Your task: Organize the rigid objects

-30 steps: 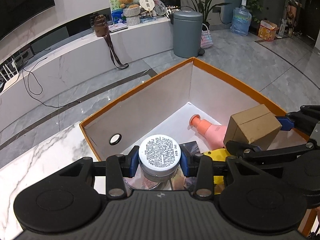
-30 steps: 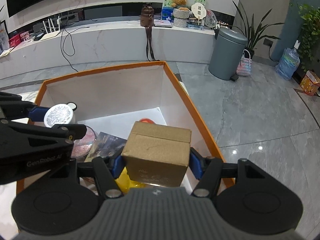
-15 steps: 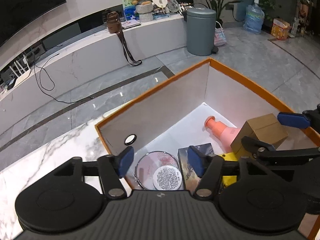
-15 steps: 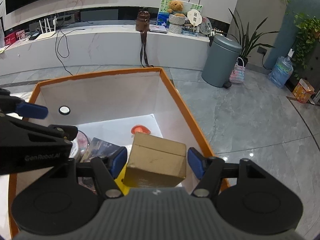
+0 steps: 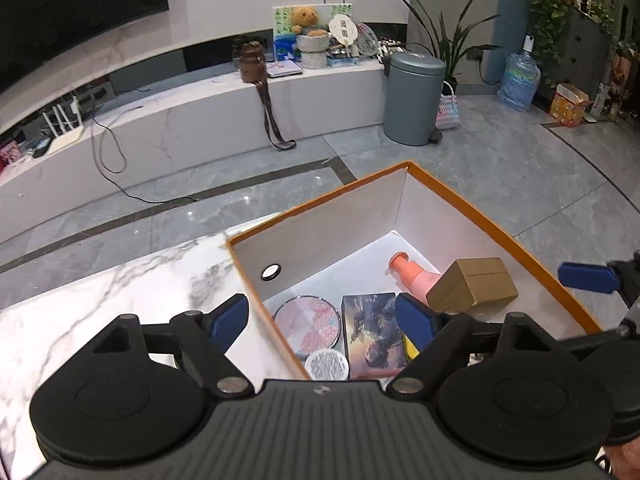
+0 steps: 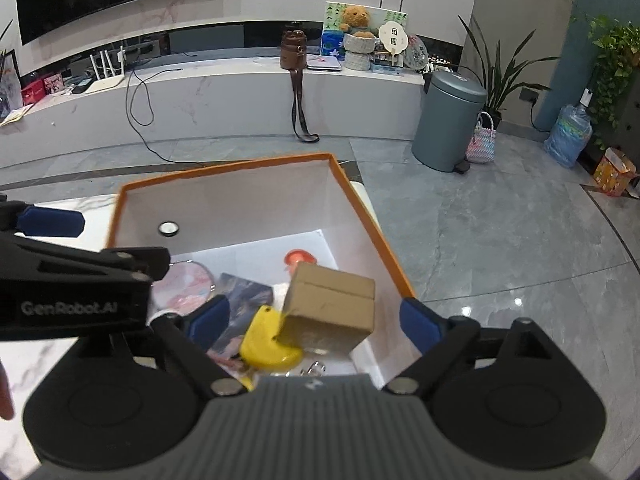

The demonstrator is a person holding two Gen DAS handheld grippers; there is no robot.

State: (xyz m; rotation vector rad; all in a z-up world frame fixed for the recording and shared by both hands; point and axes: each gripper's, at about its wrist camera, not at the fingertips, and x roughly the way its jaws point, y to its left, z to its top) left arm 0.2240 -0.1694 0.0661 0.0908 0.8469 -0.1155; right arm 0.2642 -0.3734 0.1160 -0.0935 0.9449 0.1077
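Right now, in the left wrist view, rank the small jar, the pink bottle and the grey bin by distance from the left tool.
1. Small jar: between the left tool's fingers, box's near end.
2. Pink bottle: deeper in, right.
3. Grey bin: on the floor, far right.

Below my fingers the orange-rimmed box (image 5: 472,208) with white walls sits on the marble top. In it: a tilted brown carton (image 6: 332,308) leaning on a yellow piece (image 6: 266,342), a pink pump bottle (image 5: 414,276) lying flat, a dark picture box (image 5: 374,330), a round floral tin (image 5: 308,324), a small white-lidded jar (image 5: 326,366).
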